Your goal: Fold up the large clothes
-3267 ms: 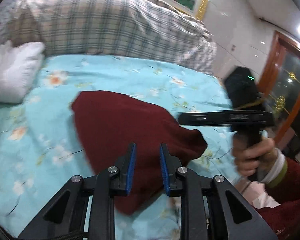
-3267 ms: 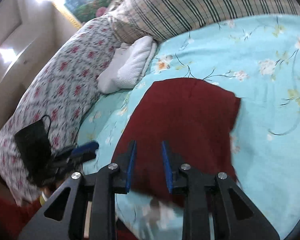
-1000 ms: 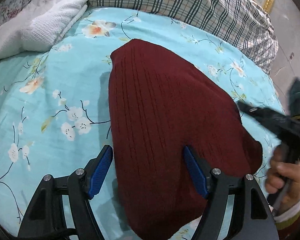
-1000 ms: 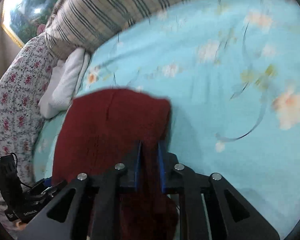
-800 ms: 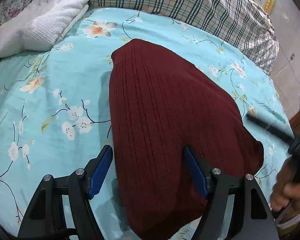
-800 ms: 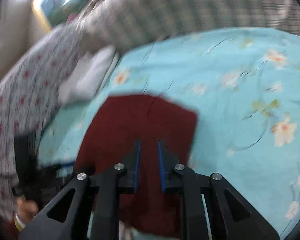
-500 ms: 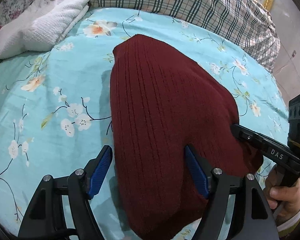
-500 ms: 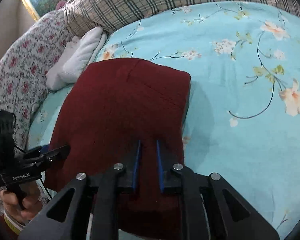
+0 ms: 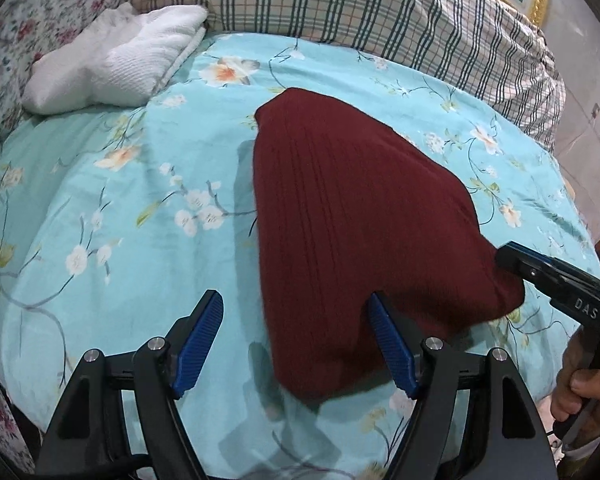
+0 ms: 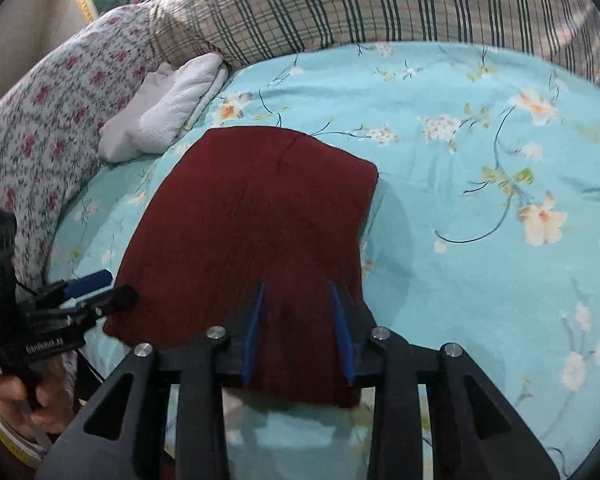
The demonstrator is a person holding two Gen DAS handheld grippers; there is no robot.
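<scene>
Shifted since a moment ago: right claw (image 10: 298, 328) no longer pinched nearly together, now opening, blue pads (image 10: 254, 320) standing apart over the near hem of the dark red sweater (image 10: 256, 232) with knit between them but not squeezed. Lying folded on the bed (image 9: 100, 240) in the middle of the turquoise flowered sheet, with its near edge cut off behind the claw frames in both views. Behind it a plaid pillow (image 9: 360, 8), a rose-print pillow (image 10: 48, 120) seen far more fully from the right wrist, and a folded white towel (image 9: 120, 60) at the head of the bed. Left claw (image 9: 296, 344) spread wide, one blue pad (image 9: 388, 344) over the sweater's near edge, the other over bare sheet, gripping nothing. Readable from the left wrist: "DAS" on the right claw's black finger. Readable only in part from the right wrist: pale lettering on the left claw's body, too blurred to spell out. Only fingers of each hand (image 9: 584, 384) visible at the frame edges.
</scene>
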